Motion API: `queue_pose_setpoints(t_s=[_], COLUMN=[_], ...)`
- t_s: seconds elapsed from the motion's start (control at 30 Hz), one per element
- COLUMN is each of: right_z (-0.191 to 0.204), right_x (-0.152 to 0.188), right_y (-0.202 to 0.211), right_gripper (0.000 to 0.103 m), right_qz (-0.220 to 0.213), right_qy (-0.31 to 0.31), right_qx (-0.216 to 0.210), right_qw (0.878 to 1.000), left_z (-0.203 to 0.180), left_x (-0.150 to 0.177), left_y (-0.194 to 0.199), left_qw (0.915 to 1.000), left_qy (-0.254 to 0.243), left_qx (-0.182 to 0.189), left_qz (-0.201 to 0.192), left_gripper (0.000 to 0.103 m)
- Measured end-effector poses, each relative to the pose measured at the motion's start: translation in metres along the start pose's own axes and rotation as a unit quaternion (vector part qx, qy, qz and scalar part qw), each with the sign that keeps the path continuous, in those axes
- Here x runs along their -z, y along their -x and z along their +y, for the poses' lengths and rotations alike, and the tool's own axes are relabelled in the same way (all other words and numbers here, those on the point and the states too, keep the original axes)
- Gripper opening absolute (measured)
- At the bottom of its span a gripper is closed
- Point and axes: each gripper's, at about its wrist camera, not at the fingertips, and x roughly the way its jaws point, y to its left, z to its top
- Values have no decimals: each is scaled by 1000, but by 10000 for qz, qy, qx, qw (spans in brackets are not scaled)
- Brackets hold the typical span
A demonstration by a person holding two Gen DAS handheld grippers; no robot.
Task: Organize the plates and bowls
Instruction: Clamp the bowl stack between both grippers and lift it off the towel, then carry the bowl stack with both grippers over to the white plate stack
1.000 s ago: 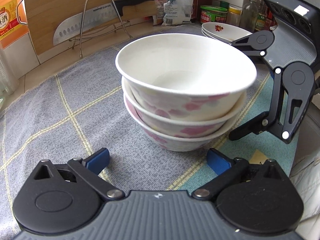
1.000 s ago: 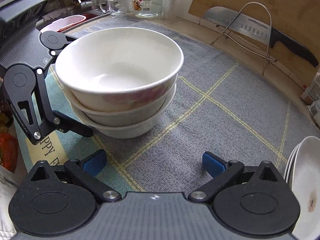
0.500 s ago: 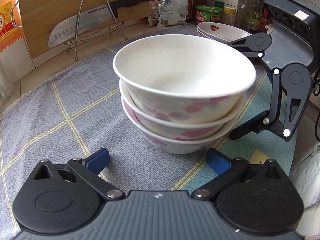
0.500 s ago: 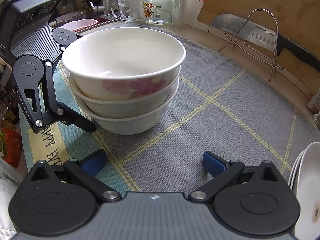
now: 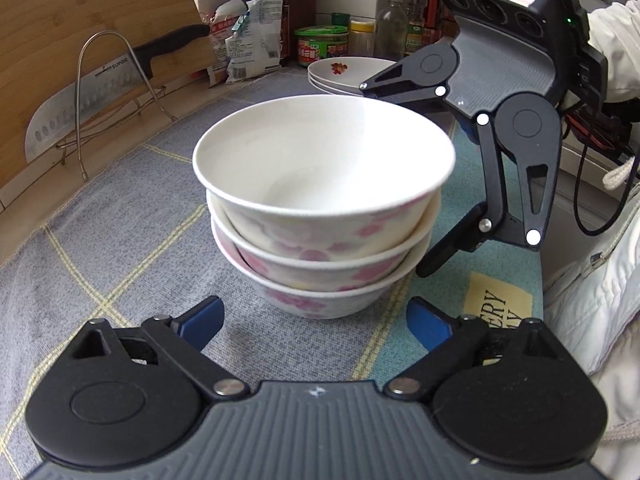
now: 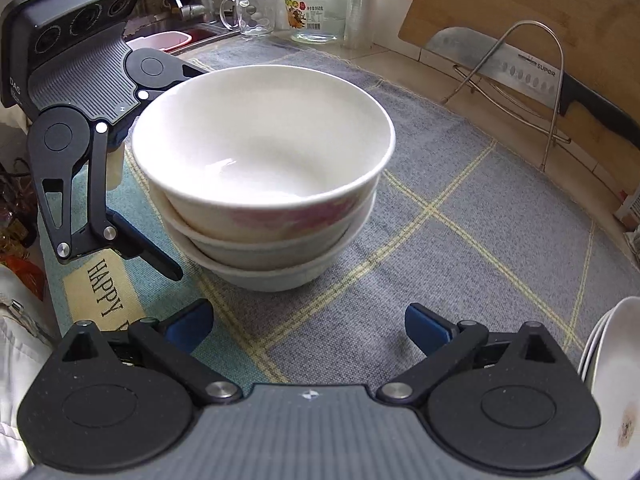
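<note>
Three white bowls with pink flowers sit nested in a stack [image 5: 320, 216] [image 6: 264, 184] on a grey checked mat [image 5: 120, 240]. My left gripper [image 5: 314, 324] faces the stack from close by. Its jaws are closing, with the blue pads on either side of the bottom bowl's foot and clear of it. My right gripper [image 6: 308, 322] is open on the opposite side, nothing between its pads. In each view the other gripper's black fingers [image 5: 452, 246] [image 6: 148, 250] reach around the stack's side. White plates [image 5: 348, 70] [image 6: 616, 392] are stacked apart from the bowls.
A cleaver [image 5: 92, 92] hangs on a wire rack [image 6: 552, 92] against a wooden board. Bottles, jars and snack bags [image 5: 320, 42] line the back wall. A glass mug [image 6: 250, 10] and a jar stand near the sink. A person's white jacket [image 5: 592, 300] is at the edge.
The left wrist view has rolled and tilted, so the plates and the right gripper sit higher in it. Its blue pads stand slightly closer together. The bowl stack has stayed put.
</note>
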Motion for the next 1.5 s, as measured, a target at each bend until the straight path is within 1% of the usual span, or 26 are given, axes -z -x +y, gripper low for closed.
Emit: queue_pose_setpoints(t_s=[0.1, 0.2, 0.27, 0.43, 0.53, 0.67, 0.83, 1.0, 1.3, 1.5], right_z=[4, 5, 5, 0, -4, -7, -6, -1, -3, 1], right_x=[-11, -16, -19, -25, -28, -29, -30, -31, -31, -32], right_y=[-1, -3, -5, -6, -6, -6, -6, -4, -5, -7], right_gripper=[103, 103, 102, 96, 95, 88, 87, 86, 85, 85], right_qz=[16, 25, 42, 88, 60, 114, 168, 218, 254, 298], right_qy=[241, 336, 396, 457, 359, 288, 403, 755, 809, 938], right_qx=[-59, -195, -285, -517, -642, -834, -825, -674, -711, -613], right_qw=[9997, 9992, 9988, 9976, 9973, 9960, 9956, 9946, 9939, 9932], left_z=[6, 11, 13, 15, 17, 16, 14, 16, 14, 12], left_x=[-3, -5, -6, -9, -9, -9, -11, -14, -18, -21], left_y=[0, -2, -2, 1, 1, -1, -1, -2, -3, -1], left_qw=[9999, 9996, 9994, 9981, 9977, 9973, 9964, 9957, 9953, 9948], left_qy=[-72, -153, -146, -176, -157, -225, -435, -497, -561, -608], left_qx=[130, 247, 318, 587, 661, 702, 723, 770, 747, 754], left_qz=[-48, -32, -12, 29, 60, 54, 86, 153, 261, 318], left_gripper=[94, 90, 86, 85, 85, 84, 80, 80, 80, 81])
